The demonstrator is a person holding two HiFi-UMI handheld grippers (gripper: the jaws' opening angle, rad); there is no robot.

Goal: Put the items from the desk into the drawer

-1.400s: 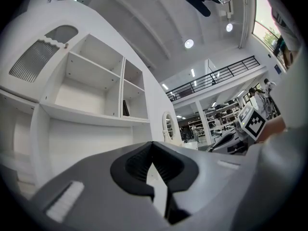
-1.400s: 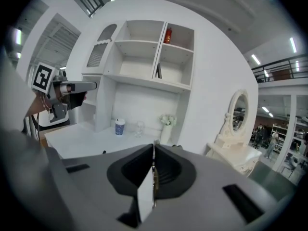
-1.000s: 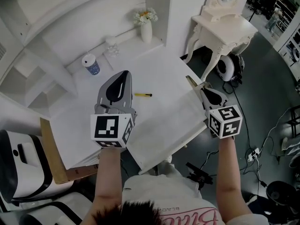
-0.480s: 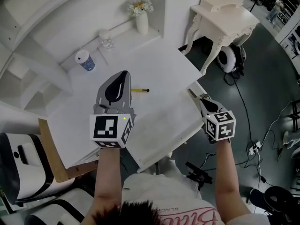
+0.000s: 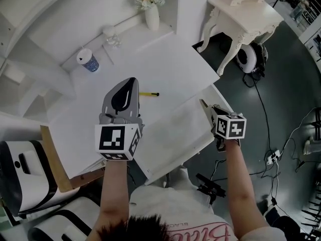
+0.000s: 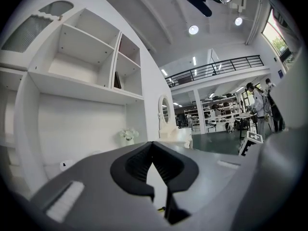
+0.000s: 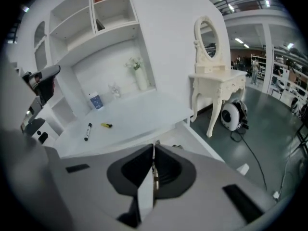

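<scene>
Two small items lie on the white counter (image 5: pixel 165 69) behind the open drawer (image 5: pixel 173 134). A yellow pen (image 5: pixel 149 94) lies just past the drawer's back edge. A black marker (image 7: pixel 88 131) lies beside it, farther from the drawer's right end; in the head view the left claw (image 5: pixel 131 82) covers it. That claw hovers over the counter behind the drawer's left half, clenched with its tips together and carrying nothing. A sliver of the pen shows through the gap behind its tips. The right claw (image 5: pixel 205 107) hangs over the drawer's right end, tilted downward. It is clenched, with neither item in it. Well back from the drawer, by the wall, stand a blue-labelled cup (image 5: pixel 88 60) and a vase of flowers (image 5: pixel 151 15).
</scene>
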